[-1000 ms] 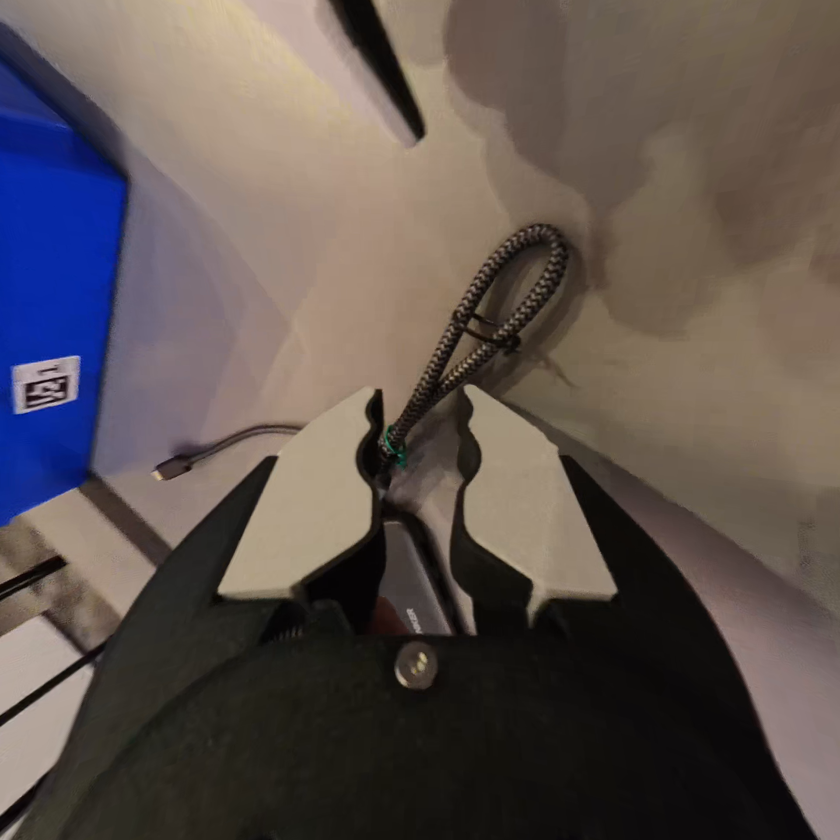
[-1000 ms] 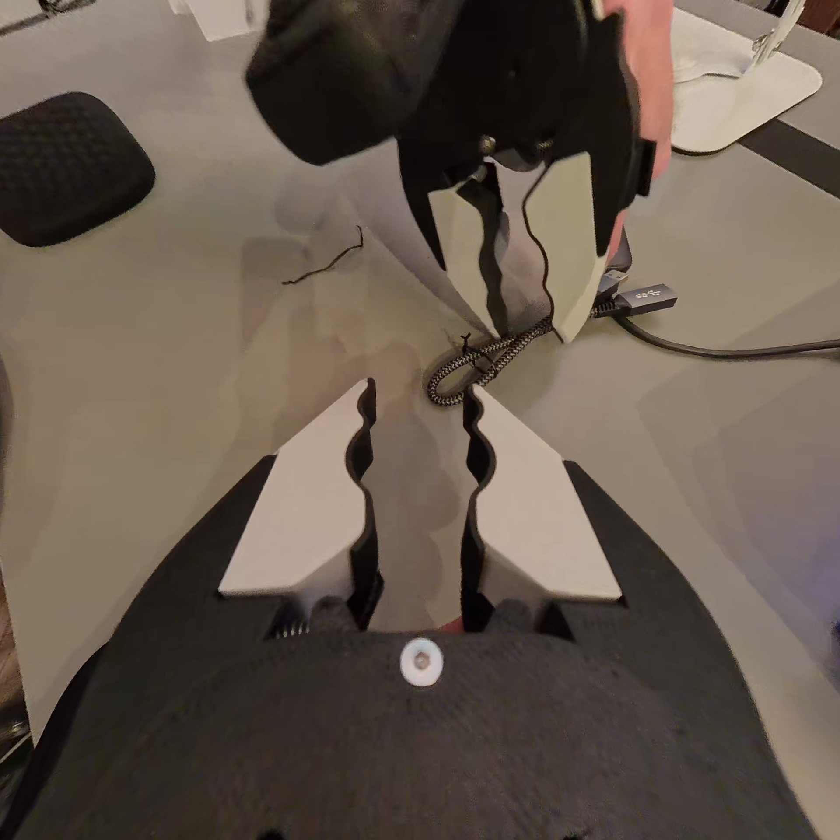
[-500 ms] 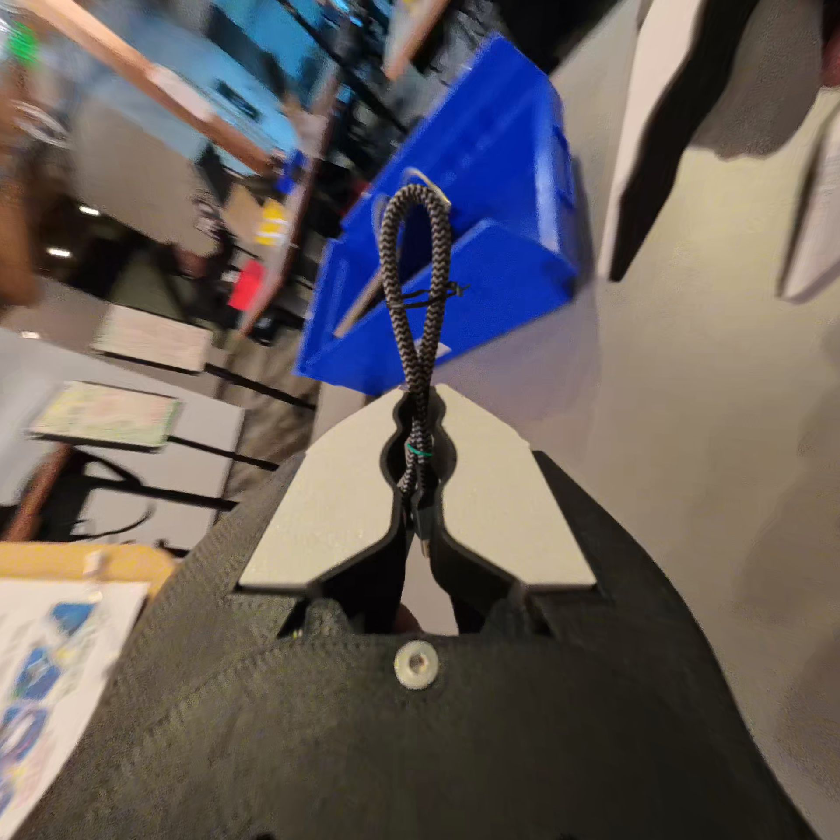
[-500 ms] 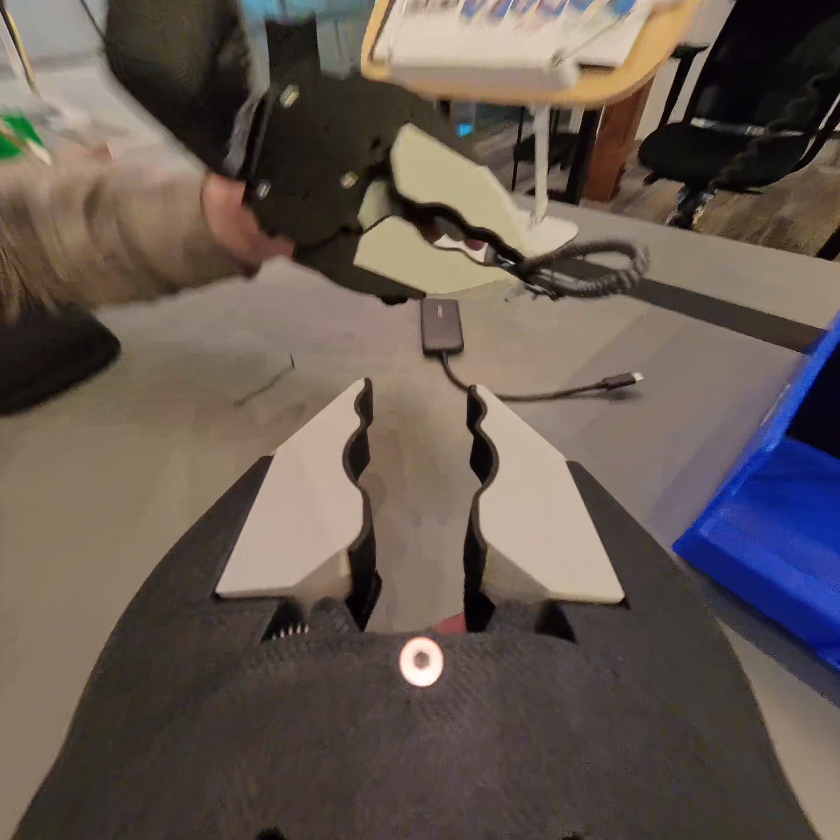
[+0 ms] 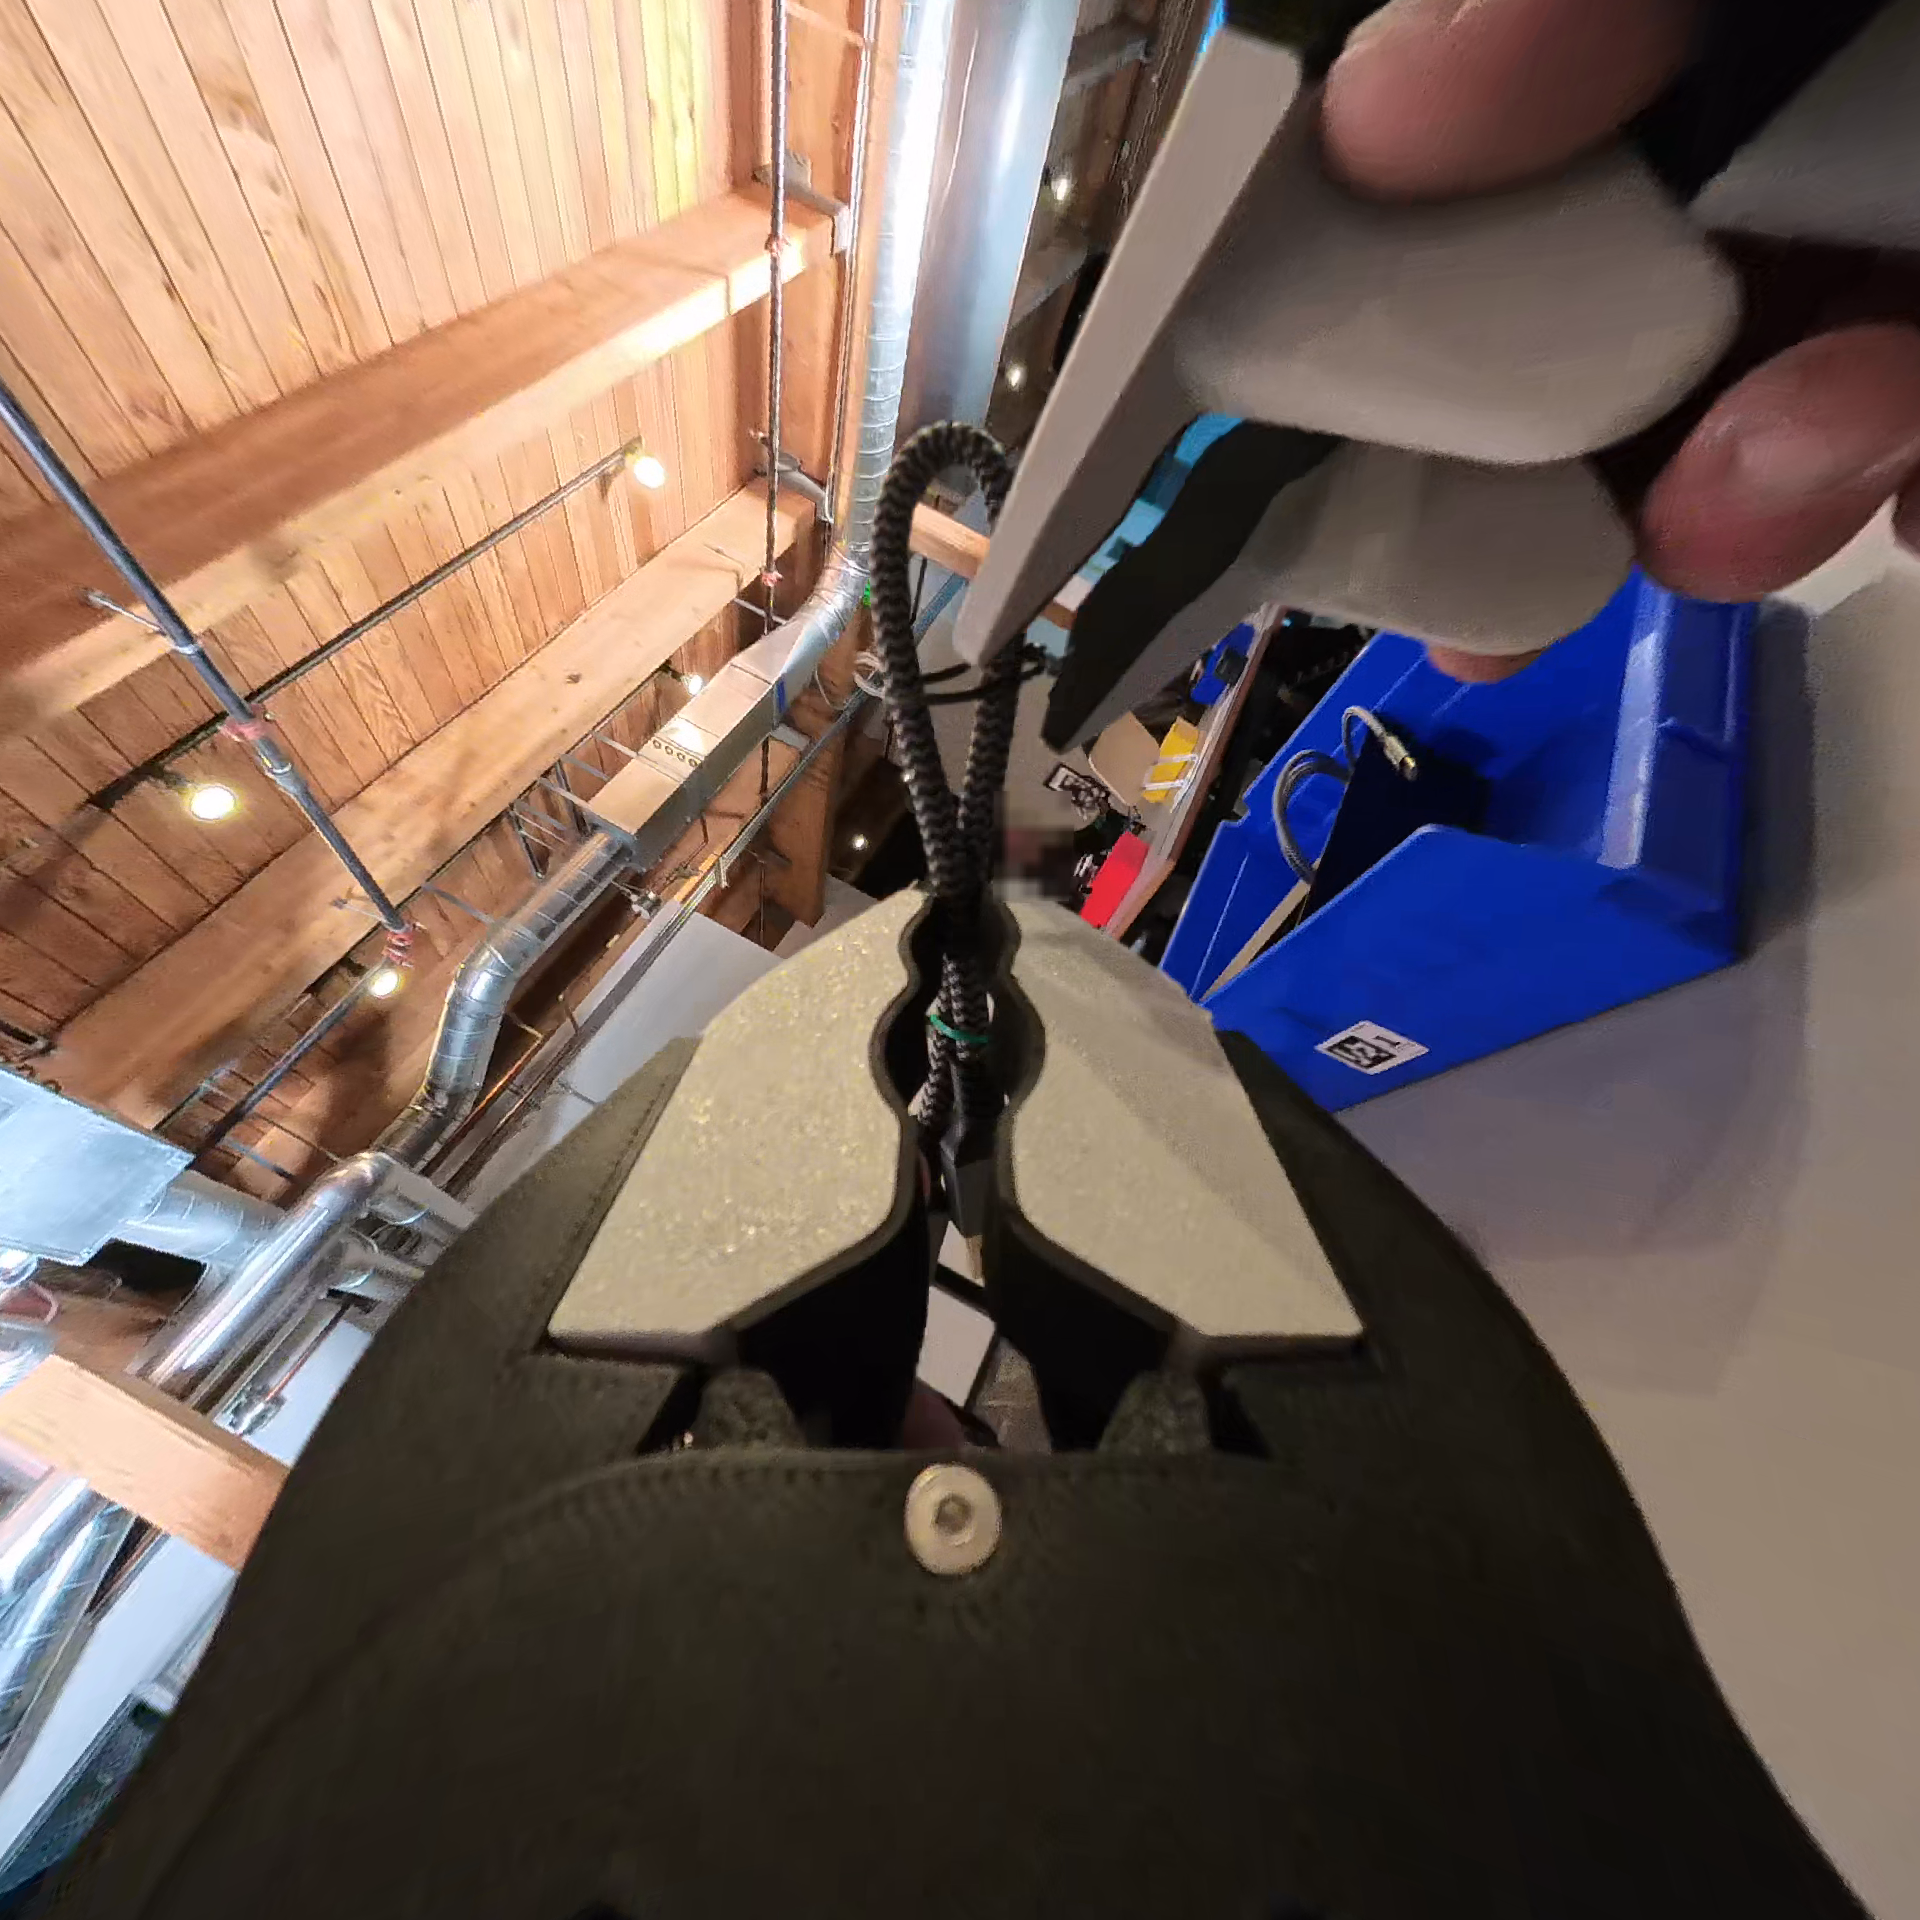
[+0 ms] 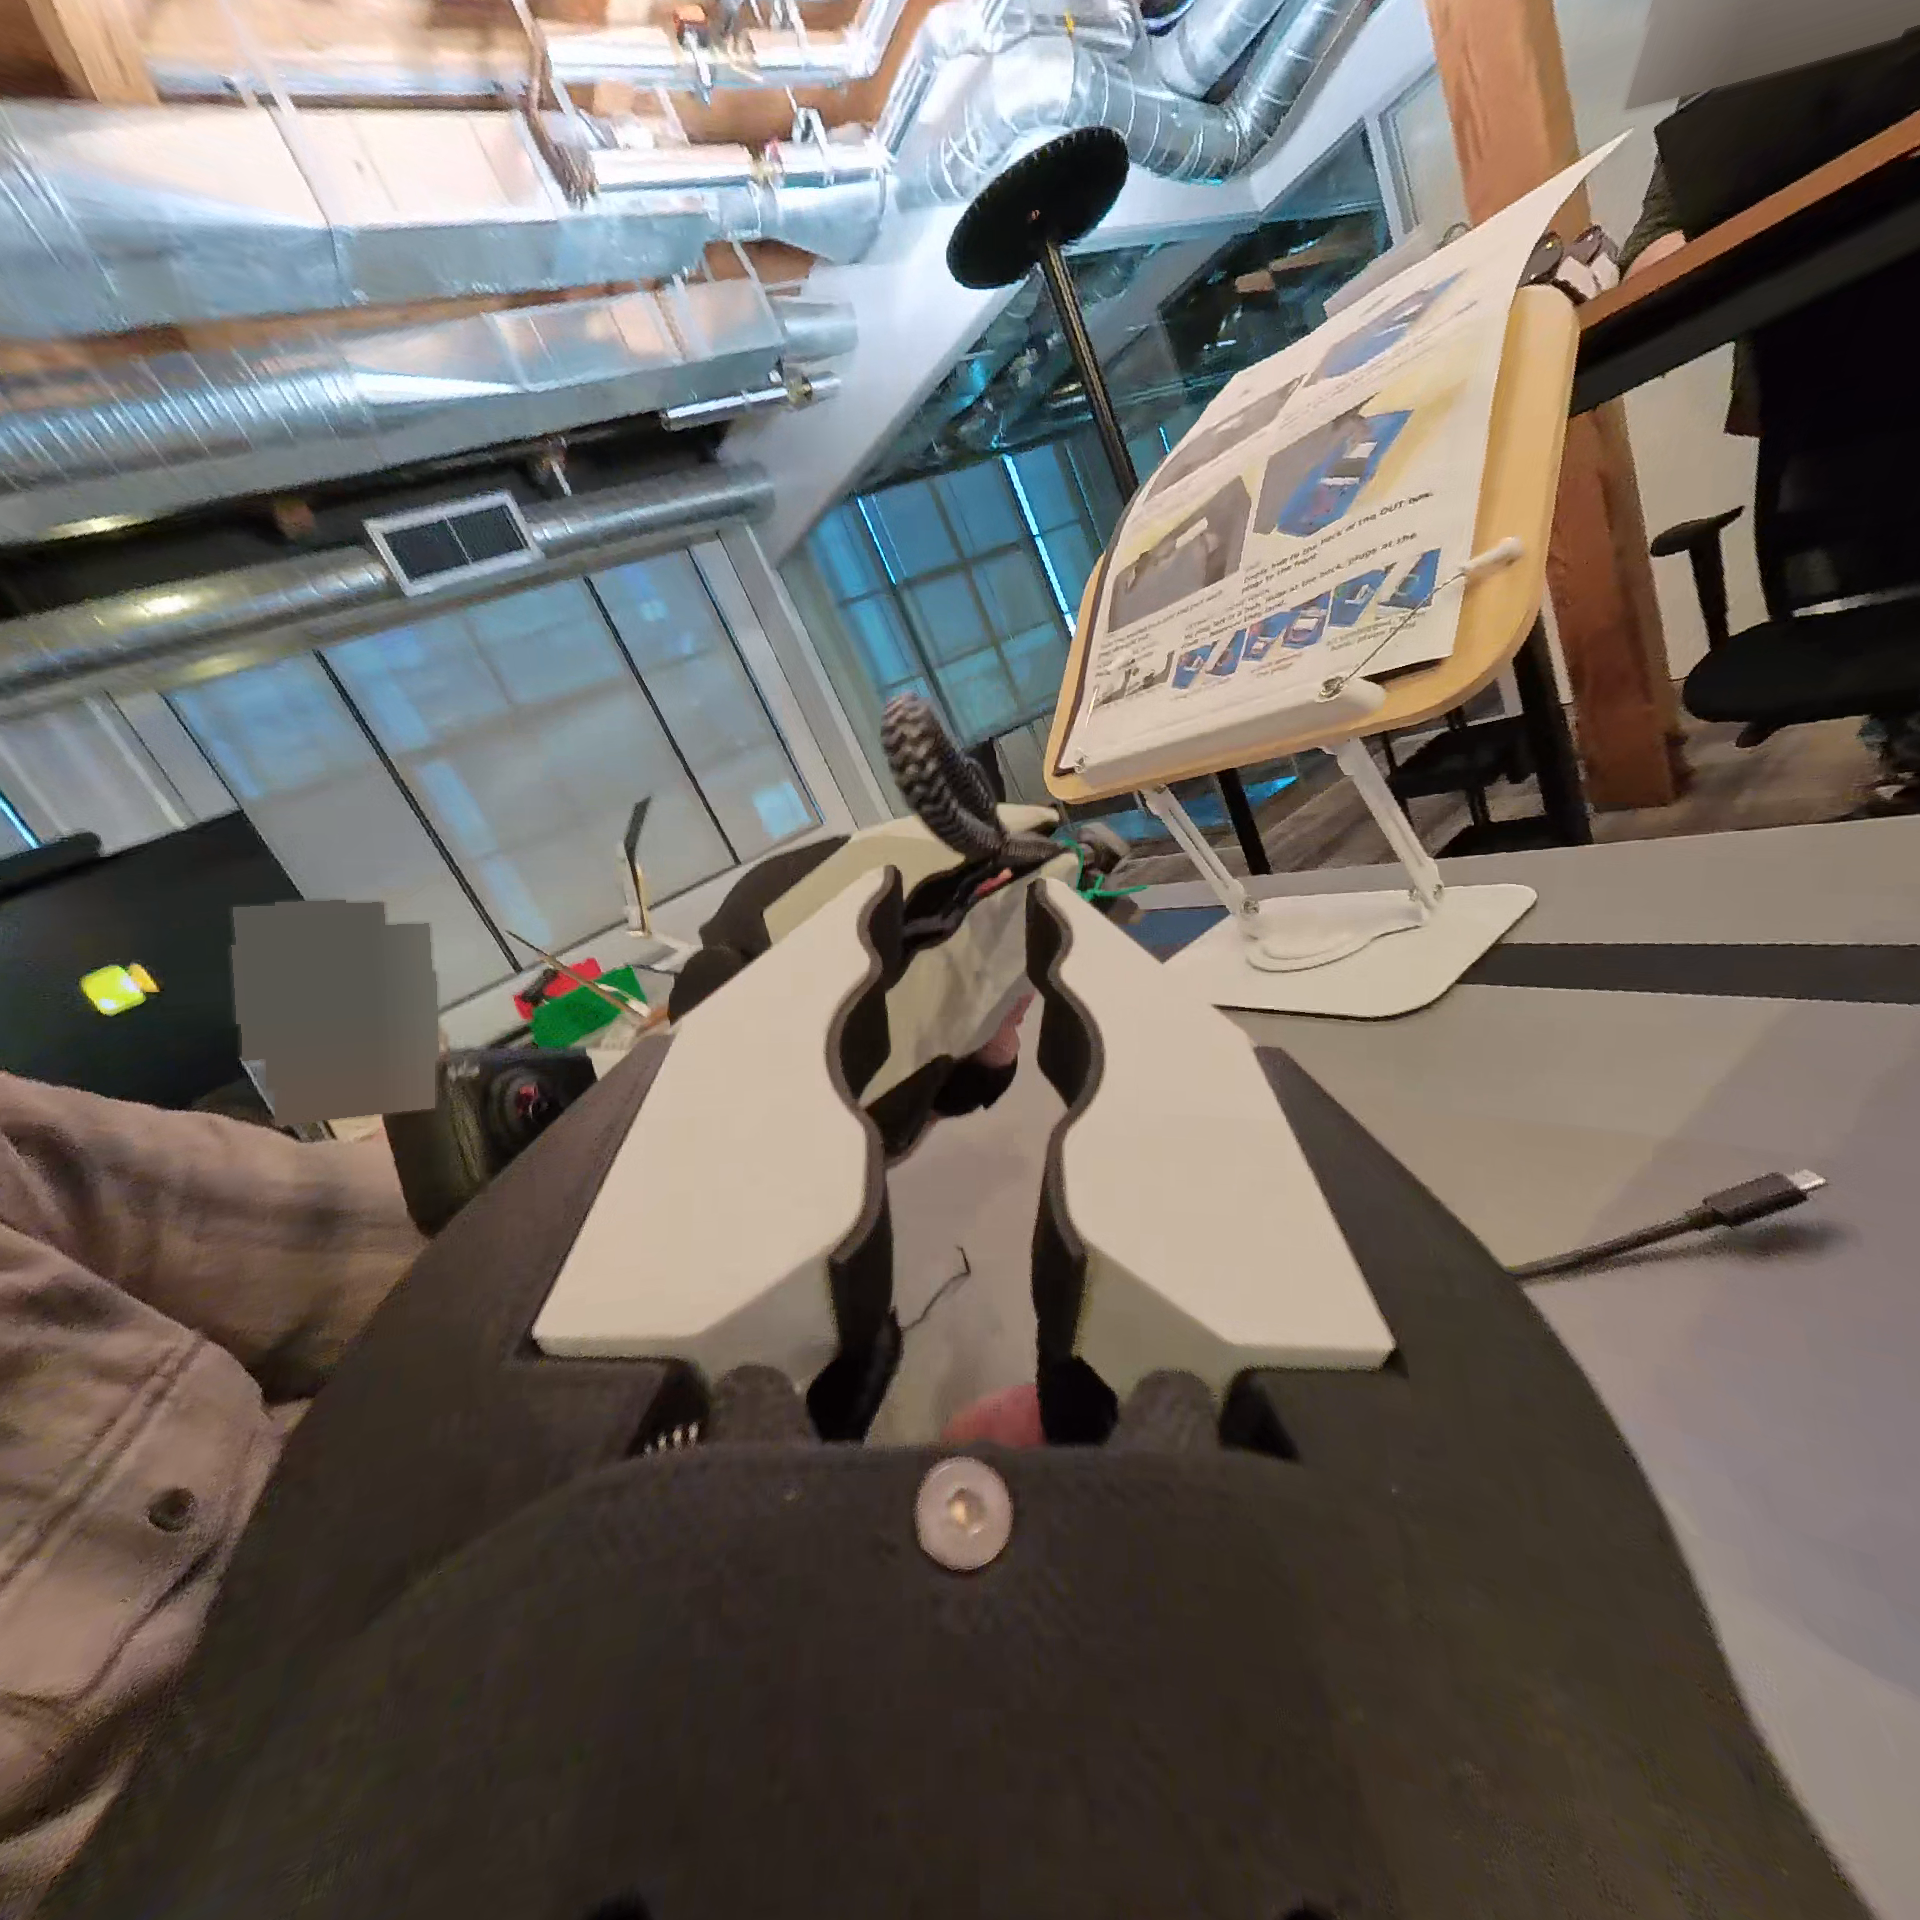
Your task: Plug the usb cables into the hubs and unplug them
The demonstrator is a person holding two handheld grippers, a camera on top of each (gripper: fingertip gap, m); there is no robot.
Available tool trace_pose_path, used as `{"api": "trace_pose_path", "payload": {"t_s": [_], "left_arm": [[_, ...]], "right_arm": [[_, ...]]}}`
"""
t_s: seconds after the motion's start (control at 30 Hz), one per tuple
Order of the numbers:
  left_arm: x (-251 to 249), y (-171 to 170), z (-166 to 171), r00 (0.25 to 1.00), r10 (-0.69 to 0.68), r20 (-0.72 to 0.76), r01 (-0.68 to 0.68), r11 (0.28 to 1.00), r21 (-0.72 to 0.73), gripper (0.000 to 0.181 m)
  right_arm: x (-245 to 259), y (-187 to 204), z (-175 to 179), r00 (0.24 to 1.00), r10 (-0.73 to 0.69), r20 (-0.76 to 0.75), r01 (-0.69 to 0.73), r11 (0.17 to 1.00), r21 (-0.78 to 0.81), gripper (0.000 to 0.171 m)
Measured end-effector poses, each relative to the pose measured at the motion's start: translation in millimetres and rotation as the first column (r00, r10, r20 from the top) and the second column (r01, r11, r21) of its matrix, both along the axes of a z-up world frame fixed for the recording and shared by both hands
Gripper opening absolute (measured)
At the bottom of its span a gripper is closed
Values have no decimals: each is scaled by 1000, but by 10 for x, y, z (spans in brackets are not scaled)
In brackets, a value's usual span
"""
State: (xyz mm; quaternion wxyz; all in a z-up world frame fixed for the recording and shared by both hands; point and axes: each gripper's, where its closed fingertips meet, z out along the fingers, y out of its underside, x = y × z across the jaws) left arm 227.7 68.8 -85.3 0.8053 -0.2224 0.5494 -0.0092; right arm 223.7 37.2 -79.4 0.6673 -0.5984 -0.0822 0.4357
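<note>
Left hand-held gripper (image 5: pixel 961 935): We see its two grey fingers squeezed together on the braided usb cable (image 5: pixel 935 727). It is held up off the tabletop (image 5: pixel 1662 1351).
Braided usb cable: It is folded into a loop that sticks up past the fingertips. A thin green tie (image 5: pixel 954 1031) wraps the two strands. A dark plug (image 5: pixel 966 1195) sits lower down between the fingers.
Right hand-held gripper (image 6: pixel 961 899): Its fingers stand apart and we see nothing held in them. It points at the left one, close to the loop.
Only in the left wrist view: We see the right hand-held gripper from the front with a person's fingers (image 5: pixel 1507 94) on it. We also see a blue bin (image 5: pixel 1507 883) on the tabletop with another cable (image 5: pixel 1320 779) inside it, and a wooden ceiling (image 5: pixel 364 364).
Only in the right wrist view: We see a paper stand (image 6: pixel 1320 540) on the tabletop, a black cable end (image 6: pixel 1756 1195) lying flat, and a grey sleeve (image 6: pixel 125 1299).
Hub: We cannot see one in either view.
</note>
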Motion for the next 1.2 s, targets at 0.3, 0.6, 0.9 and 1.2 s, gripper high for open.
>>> {"api": "trace_pose_path", "payload": {"t_s": [0.3, 0.6, 0.9, 1.2], "left_arm": [[-9, -64, 40, 999, -8, 50, 8, 1000, 10, 6], [-28, -58, 92, 997, 8, 76, -9, 1000, 7, 7], [-34, -97, 105, 997, 14, 76, -18, 998, 53, 7], [31, -115, 5, 1000, -18, -4, 18, 1000, -20, 7]], "right_arm": [[-14, -24, 42, 1000, 21, -15, -21, 1000, 23, 4], [-77, -43, 55, 999, 43, -7, -43, 999, 32, 0], [-48, -59, 92, 998, 48, -38, -47, 998, 35, 8], [58, 3, -23, 988, -87, 131, 84, 996, 28, 0]]}}
